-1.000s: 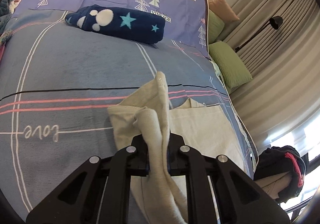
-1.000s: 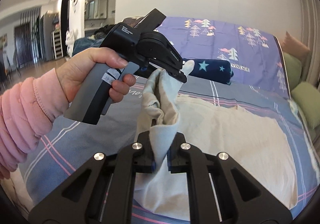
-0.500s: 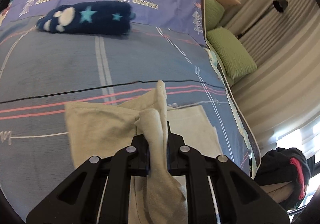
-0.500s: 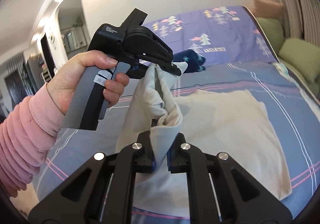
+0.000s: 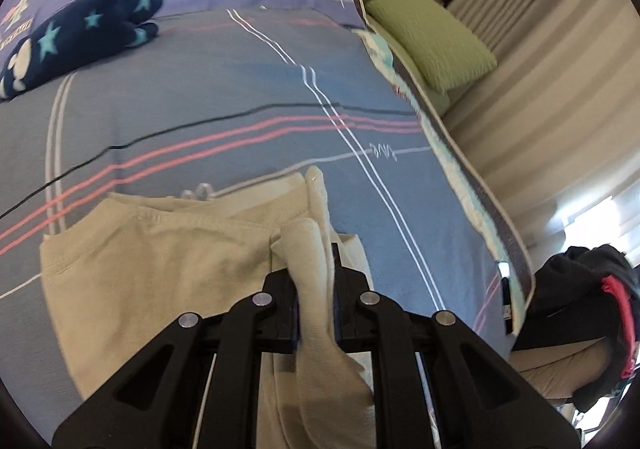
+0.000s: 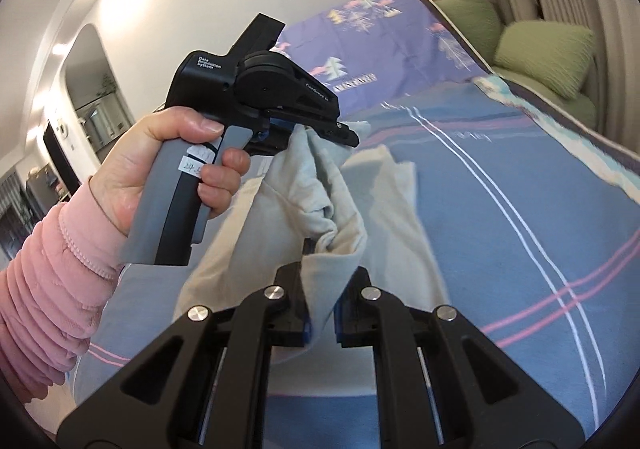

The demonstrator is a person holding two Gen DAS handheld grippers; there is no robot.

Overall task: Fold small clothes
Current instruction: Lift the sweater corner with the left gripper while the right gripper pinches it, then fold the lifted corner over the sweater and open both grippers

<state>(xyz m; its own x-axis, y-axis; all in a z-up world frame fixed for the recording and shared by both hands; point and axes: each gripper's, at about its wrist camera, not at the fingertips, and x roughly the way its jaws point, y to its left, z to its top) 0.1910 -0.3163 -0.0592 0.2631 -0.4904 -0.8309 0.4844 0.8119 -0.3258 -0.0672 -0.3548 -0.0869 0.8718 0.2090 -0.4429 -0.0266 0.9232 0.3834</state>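
A small beige garment [image 5: 160, 261] lies partly on the blue striped bedspread [image 5: 240, 89]. My left gripper [image 5: 316, 281] is shut on a bunched edge of it and holds that edge above the bed. In the right wrist view the left gripper [image 6: 344, 133] is held by a hand in a pink sleeve, with the cloth [image 6: 312, 189] hanging from its tip. My right gripper [image 6: 322, 309] is shut on another fold of the same garment, just below and in front of the left one. The rest of the cloth [image 6: 396, 217] drapes onto the bed.
A folded navy star-print item [image 5: 76, 37] lies at the far left of the bed. Green cushions [image 5: 432, 33] and curtains line the right side. A dark bundle of clothes [image 5: 576, 313] sits beyond the bed's right edge. A purple tree-print cover [image 6: 384, 41] spans the far end.
Both grippers have swung to the right with the garment held between them. The navy item has slid to the left of the view and the bed's right edge has come closer.
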